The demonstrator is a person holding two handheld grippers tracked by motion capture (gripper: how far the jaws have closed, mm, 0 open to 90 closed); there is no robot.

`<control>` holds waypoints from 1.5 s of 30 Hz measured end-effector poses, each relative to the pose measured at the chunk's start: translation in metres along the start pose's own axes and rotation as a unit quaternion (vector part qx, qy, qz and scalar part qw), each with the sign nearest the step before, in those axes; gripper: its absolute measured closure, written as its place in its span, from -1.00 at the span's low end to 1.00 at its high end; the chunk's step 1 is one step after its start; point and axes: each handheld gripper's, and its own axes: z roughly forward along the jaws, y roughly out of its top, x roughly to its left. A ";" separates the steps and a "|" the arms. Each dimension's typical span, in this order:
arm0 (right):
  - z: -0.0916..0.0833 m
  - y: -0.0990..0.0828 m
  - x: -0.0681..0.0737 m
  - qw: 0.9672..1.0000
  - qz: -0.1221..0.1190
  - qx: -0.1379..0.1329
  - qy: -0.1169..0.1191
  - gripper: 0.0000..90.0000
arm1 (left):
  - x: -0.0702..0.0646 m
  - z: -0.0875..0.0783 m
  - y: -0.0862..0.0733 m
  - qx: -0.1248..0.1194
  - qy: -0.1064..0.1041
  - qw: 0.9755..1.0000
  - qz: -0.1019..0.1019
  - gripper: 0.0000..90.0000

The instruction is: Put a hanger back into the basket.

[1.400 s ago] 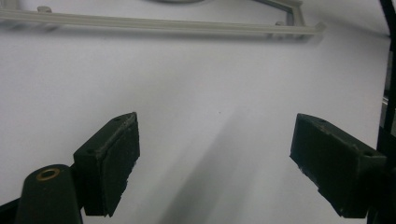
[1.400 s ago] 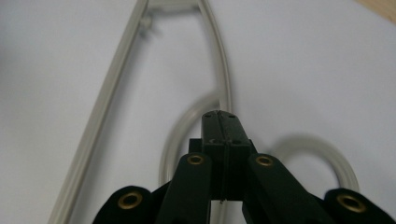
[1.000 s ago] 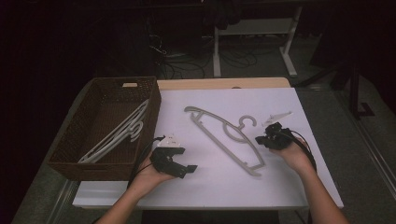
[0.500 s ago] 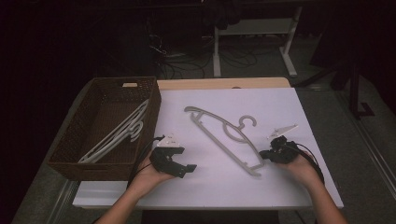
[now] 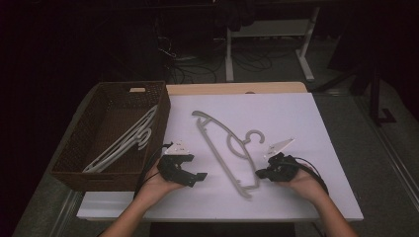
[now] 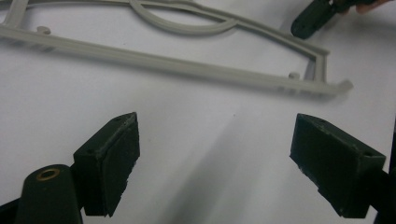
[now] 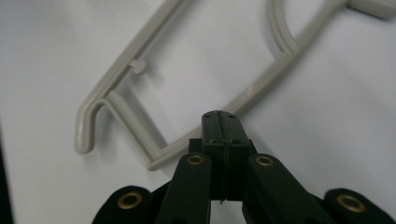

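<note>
Lying flat mid-tabletop (image 5: 316, 123): hanger (image 5: 225, 143); basket (image 5: 74, 163) at left holds more, count unclear. Left hand-held gripper (image 6: 215, 158): jaws spread, empty, short of the bar. Right hand-held gripper (image 7: 220, 122): jaws pressed together at the hanger's rim, contact unclear; spread them before pinching.

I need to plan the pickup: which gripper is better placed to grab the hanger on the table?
Probably the left gripper. Its jaws stand open and empty, facing the hanger and its long bar. The right gripper sits closer, at the hanger's near end, but its jaws are shut and would need opening first.
</note>
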 end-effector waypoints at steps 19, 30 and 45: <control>0.042 0.049 0.061 0.992 -0.092 -0.028 0.080 0.94 | 0.000 0.002 0.003 0.000 0.011 1.000 -0.007 -0.64; -0.005 0.027 0.027 0.994 -0.005 -0.107 -0.006 -0.10 | 0.015 0.017 0.039 -0.029 0.055 0.998 -0.030 -0.22; -0.028 0.005 0.007 0.988 0.023 -0.142 -0.056 -0.66 | 0.096 0.071 0.088 0.030 0.160 0.986 -0.040 1.00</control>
